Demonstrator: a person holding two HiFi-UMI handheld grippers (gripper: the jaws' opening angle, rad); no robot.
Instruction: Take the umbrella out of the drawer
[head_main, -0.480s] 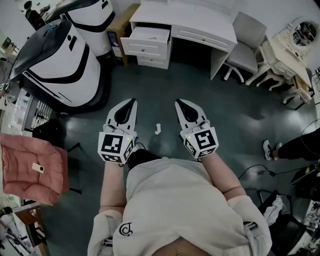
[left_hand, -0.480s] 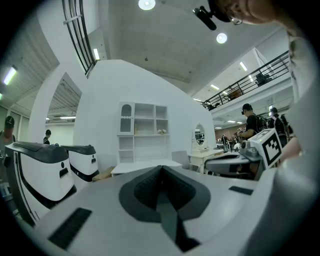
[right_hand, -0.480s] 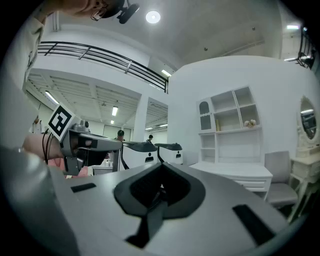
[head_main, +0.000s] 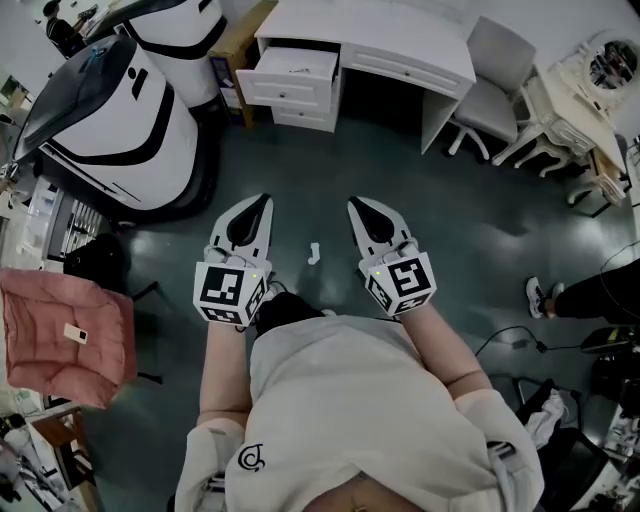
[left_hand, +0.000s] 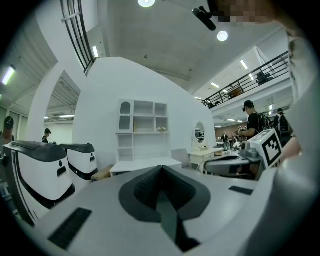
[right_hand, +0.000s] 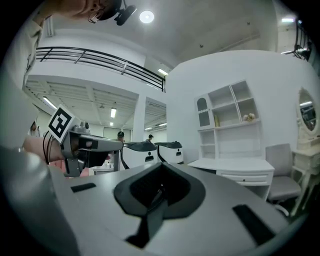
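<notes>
A white desk (head_main: 400, 35) stands at the far side of the room, and its top left drawer (head_main: 290, 72) is pulled open. The drawer's inside looks pale; no umbrella can be made out from here. My left gripper (head_main: 262, 200) is held level over the dark floor, well short of the desk, jaws together with nothing in them. My right gripper (head_main: 352, 204) is beside it, jaws also together and empty. The desk (left_hand: 145, 165) shows far off in the left gripper view, and again the desk (right_hand: 235, 165) in the right gripper view.
Two large white and black machines (head_main: 110, 110) stand at the left of the desk. A grey chair (head_main: 490, 80) and a white dressing table (head_main: 580, 100) are at the right. A small white scrap (head_main: 314, 253) lies on the floor. A pink cushion (head_main: 65, 335) is at my left, and another person's leg (head_main: 590, 295) at the right.
The desk and the machines have shifted slightly up and left in the head view. Both grippers keep their place and stay shut.
</notes>
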